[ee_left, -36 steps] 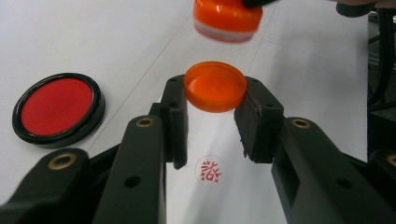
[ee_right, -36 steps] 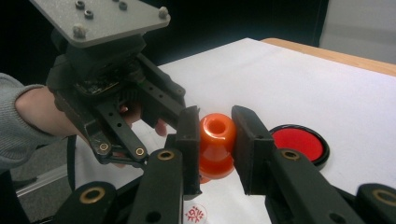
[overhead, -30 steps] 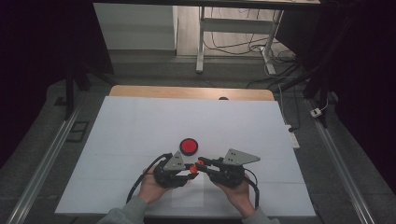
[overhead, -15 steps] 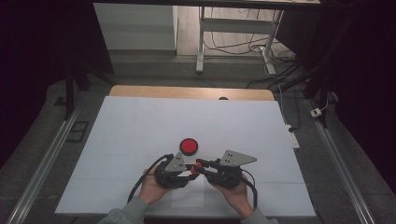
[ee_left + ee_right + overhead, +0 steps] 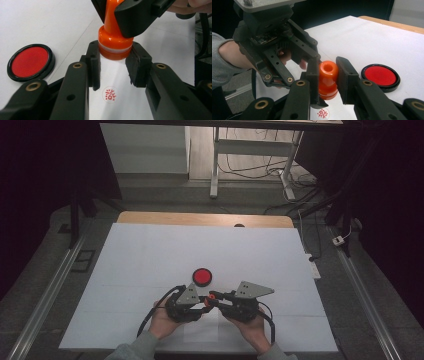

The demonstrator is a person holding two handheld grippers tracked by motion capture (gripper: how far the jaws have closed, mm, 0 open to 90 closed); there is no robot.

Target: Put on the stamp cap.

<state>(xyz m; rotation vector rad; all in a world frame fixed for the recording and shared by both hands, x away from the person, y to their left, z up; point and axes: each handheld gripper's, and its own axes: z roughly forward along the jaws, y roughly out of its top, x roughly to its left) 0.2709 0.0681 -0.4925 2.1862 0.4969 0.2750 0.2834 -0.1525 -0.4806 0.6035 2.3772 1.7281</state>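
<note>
While both hands sit at the near edge of the table, the two grippers meet on one orange stamp; the left gripper is clamped on its wide base, the right gripper is clenched on its narrow handle; the stamp hangs upright just above the paper; a red print sits on the paper right below it; the red ink pad lies open at 11 o'clock from the stamp, close but apart.

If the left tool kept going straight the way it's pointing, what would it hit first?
Probably the right tool, which grips the orange stamp right ahead; the left tool's jaws already clamp the stamp's base.
</note>
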